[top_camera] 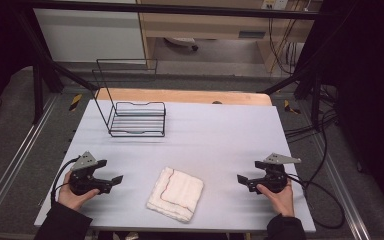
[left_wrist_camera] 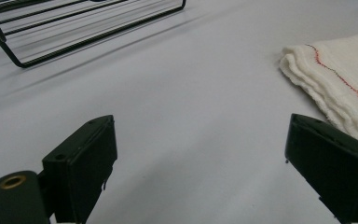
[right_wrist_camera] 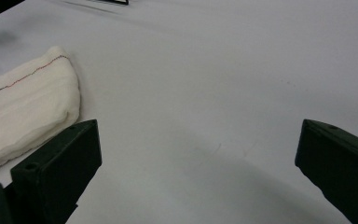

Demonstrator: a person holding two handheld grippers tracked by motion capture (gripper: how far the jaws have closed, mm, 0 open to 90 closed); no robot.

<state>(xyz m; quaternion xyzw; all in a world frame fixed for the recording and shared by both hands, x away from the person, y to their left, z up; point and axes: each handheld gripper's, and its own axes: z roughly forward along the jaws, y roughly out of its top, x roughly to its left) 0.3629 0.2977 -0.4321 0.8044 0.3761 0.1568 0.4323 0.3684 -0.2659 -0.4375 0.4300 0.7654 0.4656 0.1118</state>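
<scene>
Down at the near edge of the bench [top_camera: 220,130], the left claw [top_camera: 111,182] is held low at the left, its jaws spread wide apart with nothing between them. In the left gripper view that claw [left_wrist_camera: 200,163] is seen open over bare pale surface, and the folded white cloth [left_wrist_camera: 340,79] is found just past its right jaw, near but apart from it.

On the other side, the right claw [top_camera: 244,181] is held low as well, pointed inward toward the middle. Its jaws too are parted and empty; in the right gripper view the claw [right_wrist_camera: 198,161] frames bare bench, with the cloth [right_wrist_camera: 23,112] lying just beyond its left jaw, a red stitched line running along the top.

Between the two claws, in the high view, the cloth [top_camera: 176,194] is laid flat near the front edge, slightly closer to the left claw, touched by neither.

Farther back and to the left, a black wire rack [top_camera: 136,119] is stood on the bench, well apart from the cloth; its lower rails [left_wrist_camera: 74,28] are caught in the left gripper view.
</scene>
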